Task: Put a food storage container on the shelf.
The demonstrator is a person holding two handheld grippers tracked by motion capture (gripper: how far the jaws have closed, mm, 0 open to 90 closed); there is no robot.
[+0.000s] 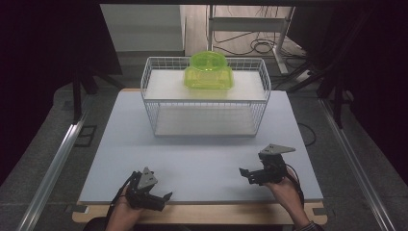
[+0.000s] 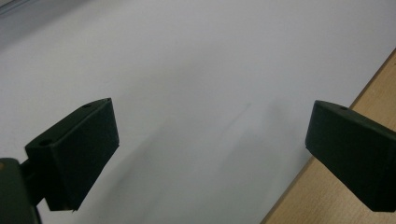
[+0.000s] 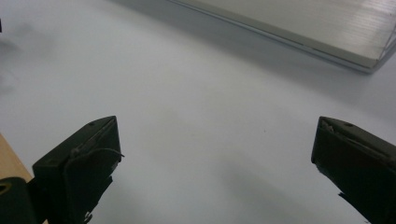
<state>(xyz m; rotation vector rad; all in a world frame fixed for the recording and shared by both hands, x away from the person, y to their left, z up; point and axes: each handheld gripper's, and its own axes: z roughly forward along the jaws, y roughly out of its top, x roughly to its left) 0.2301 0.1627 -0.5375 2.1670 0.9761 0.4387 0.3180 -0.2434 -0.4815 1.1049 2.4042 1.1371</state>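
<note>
High view: my left gripper (image 1: pixel 161 198) sits at the table's (image 1: pixel 202 159) near edge, jaws apart. My right gripper (image 1: pixel 246 173), jaws also apart, has bare table up to the wire basket (image 1: pixel 204 103).

A: What sits on the pale grey rectangular surface (image 1: pixel 202 159)?
B: A white wire basket rack (image 1: pixel 205 96) stands at its far side, with a white shelf board inside.
A: Beyond that?
B: Black cables (image 1: pixel 255 45) lie coiled on the floor behind, near a metal frame leg (image 1: pixel 281 43).
</note>
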